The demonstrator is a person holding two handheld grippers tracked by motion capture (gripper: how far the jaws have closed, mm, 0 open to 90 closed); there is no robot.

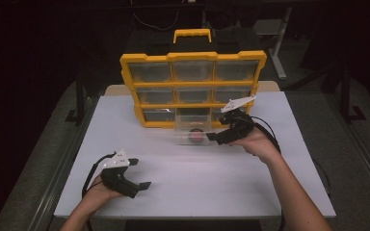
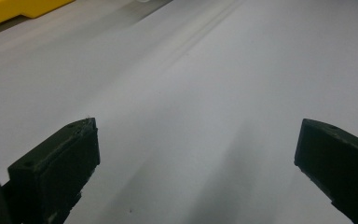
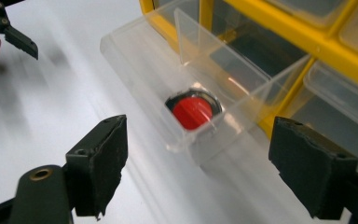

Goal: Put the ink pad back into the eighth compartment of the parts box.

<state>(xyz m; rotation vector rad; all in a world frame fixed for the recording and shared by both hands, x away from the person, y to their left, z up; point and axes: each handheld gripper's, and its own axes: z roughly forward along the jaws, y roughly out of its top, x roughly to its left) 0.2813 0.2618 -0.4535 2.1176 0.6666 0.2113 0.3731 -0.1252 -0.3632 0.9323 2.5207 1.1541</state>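
Note:
A yellow organiser (image 1: 192,57) with clear drawers stands at the back of the white table (image 1: 183,183). Its bottom middle drawer (image 1: 192,126) is pulled out onto the table. Inside lies a round red object in a dark ring (image 1: 195,136), also visible in the right gripper view (image 3: 192,112). My right gripper (image 1: 214,137) is open just right of the drawer's front. In its own view the jaws (image 3: 200,128) stand wide on either side of the drawer's front corner (image 3: 186,144) without touching it. My left gripper (image 1: 141,173) rests open near the table's front left, jaws (image 2: 196,140) holding nothing.
The organiser has a yellow carry handle (image 1: 192,34) on top; its other drawers are pushed in. The left gripper (image 3: 9,28) shows far off in the right gripper view. Bare table (image 2: 214,70) spreads between the two hands. Dark floor and stands surround the table.

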